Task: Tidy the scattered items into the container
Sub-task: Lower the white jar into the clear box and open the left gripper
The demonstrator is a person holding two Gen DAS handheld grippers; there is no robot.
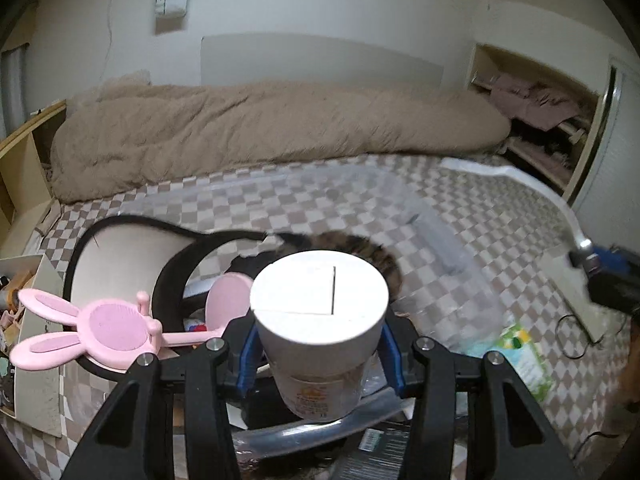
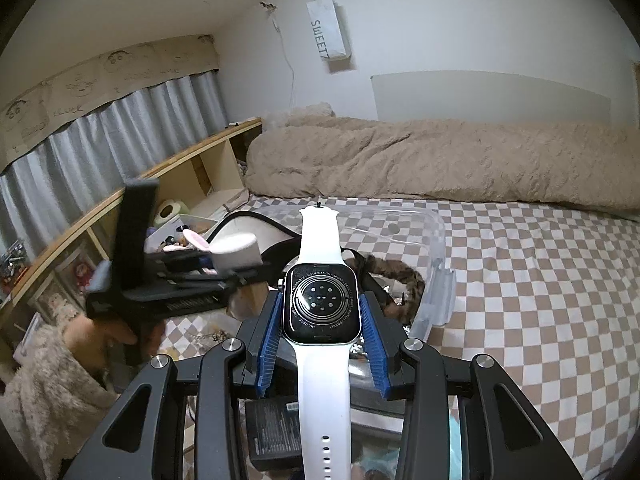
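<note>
White-capped bottle point(image 1: 320, 320) clamped in left gripper point(image 1: 320, 354), above clear container point(image 2: 432, 248) on checkered bed point(image 2: 540, 280). Smartwatch point(image 2: 322, 304), sensor side up, clamped in right gripper point(image 2: 322, 344); container at 1 o'clock.

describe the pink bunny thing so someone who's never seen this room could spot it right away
Start at the checkered bed and look to its left edge, where a black-rimmed cream oval cushion lies. The pink bunny-shaped stand sits on its near rim, beside the left gripper. Nothing else nearby is pink with two long looped ears.
</note>
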